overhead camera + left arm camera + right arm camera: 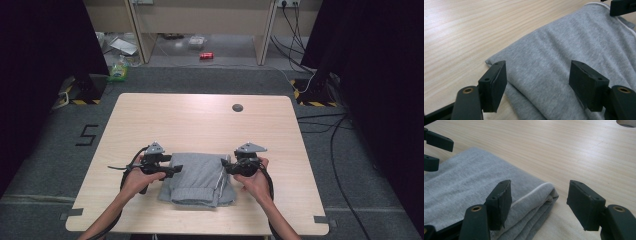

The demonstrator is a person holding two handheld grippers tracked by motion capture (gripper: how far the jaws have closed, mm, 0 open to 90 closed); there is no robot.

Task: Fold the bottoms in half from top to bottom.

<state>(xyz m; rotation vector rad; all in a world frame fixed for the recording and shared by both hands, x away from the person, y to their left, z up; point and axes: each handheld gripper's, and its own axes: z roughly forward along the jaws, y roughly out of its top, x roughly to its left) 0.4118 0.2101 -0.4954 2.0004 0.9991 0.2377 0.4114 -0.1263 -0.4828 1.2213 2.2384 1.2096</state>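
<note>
Near table edge, at 6 o'clock: we see a folded grey knit garment with white drawstring trim (200,179) lying flat on the pale wooden table (200,125). At its 9 o'clock, the left gripper (176,170), jaws spread wide over the cloth's corner, pinching nothing. At its 3 o'clock, the right gripper (223,165), jaws likewise spread astride the folded edge. Farther, at 1 o'clock, we note a round grey cable hole (237,107).
</note>
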